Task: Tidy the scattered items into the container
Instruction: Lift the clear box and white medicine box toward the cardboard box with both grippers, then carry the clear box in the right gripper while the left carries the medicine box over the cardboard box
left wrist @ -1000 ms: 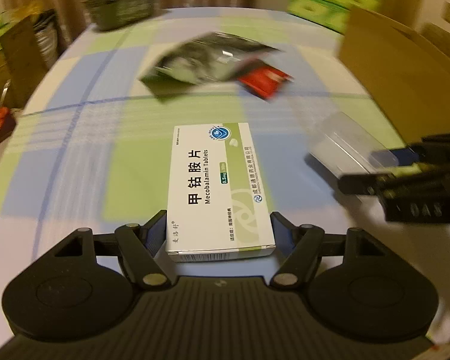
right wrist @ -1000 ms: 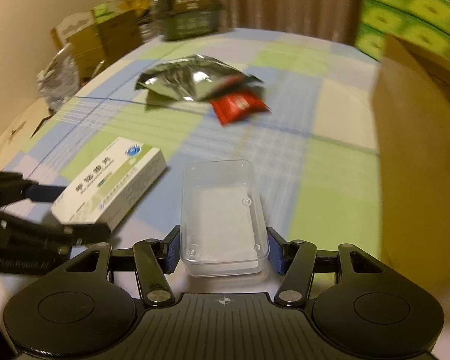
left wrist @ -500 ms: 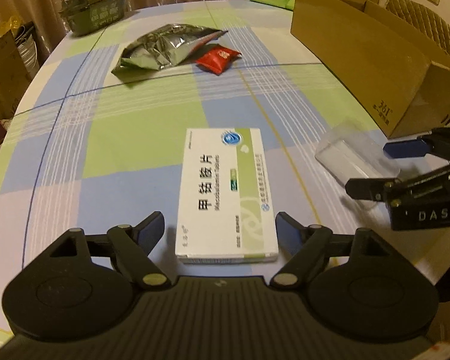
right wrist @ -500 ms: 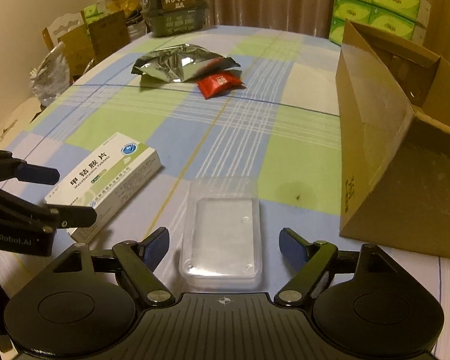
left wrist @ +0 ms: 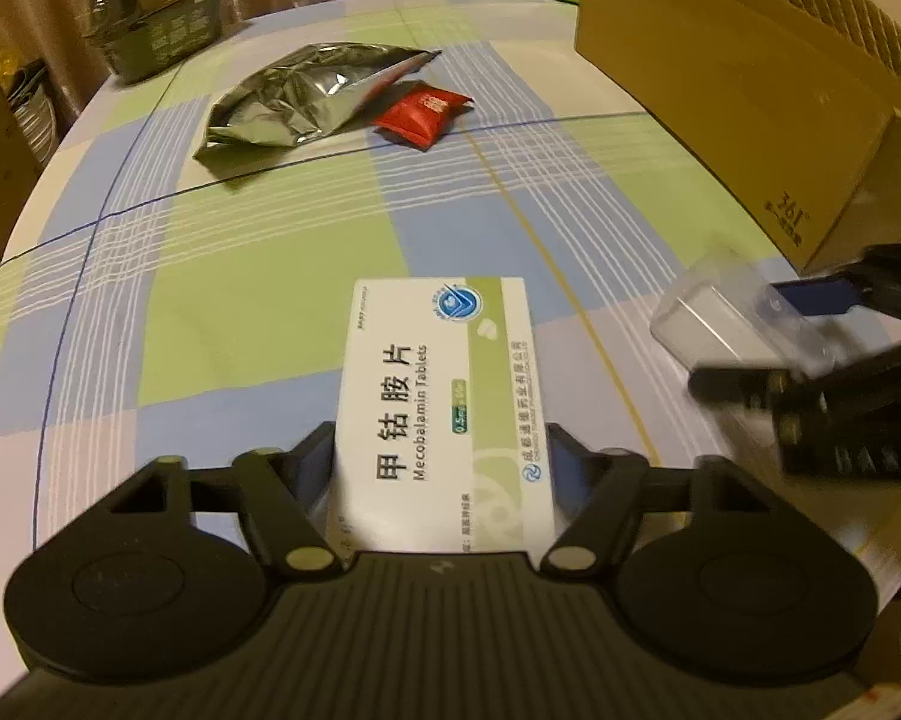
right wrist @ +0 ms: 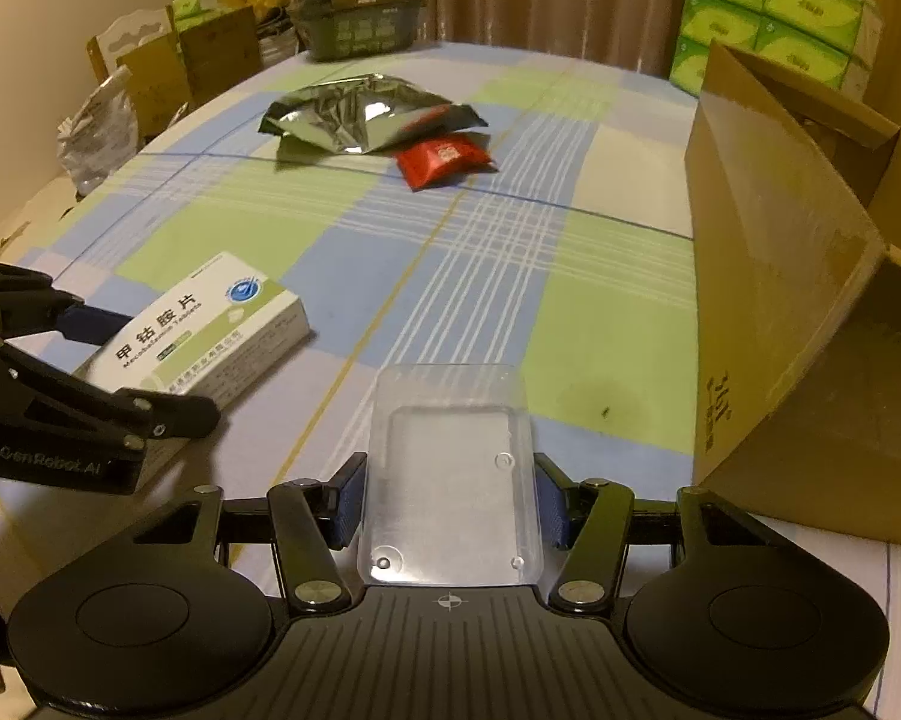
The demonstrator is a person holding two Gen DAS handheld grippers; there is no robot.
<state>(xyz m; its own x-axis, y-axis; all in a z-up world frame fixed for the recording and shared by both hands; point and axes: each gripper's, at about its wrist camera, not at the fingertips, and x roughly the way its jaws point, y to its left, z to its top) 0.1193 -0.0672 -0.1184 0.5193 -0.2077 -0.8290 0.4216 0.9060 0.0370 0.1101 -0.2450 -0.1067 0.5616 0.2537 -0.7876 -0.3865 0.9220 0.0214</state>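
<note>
Item 1, medicine box [left wrist: 444, 402]: a flat white carton with a green band, a blue round emblem and black lettering reading "Mecobalamin Tablets"; it lay on the near left of the tabletop [left wrist: 258, 276], its near end between the fingers of the left tongs [left wrist: 441, 462], which were closing on its 2 long sides, pads touching the card, probably because the narrow width suits the span and leaves the far end free to lead into the container. Item 2, clear plastic case [right wrist: 450, 480]: a shallow, see-through rectangular tray with rounded corners and small round studs; it sat at the near centre of the tabletop, to the right of the box, with the right tongs [right wrist: 450, 504] closing across its short width, blue pads against both side walls. In the left wrist view its far end appeared tilted up, though blur left this uncertain. Container, cardboard box [right wrist: 798, 300]: brown, open-topped, standing at the right edge, just beside the case, so a short carry seemed enough. Items 3 and 4, silver foil pouch [left wrist: 306, 102] and red sachet [left wrist: 423, 114]: crumpled and glossy, touching each other at the far centre, untouched, well apart from both tongs.
</note>
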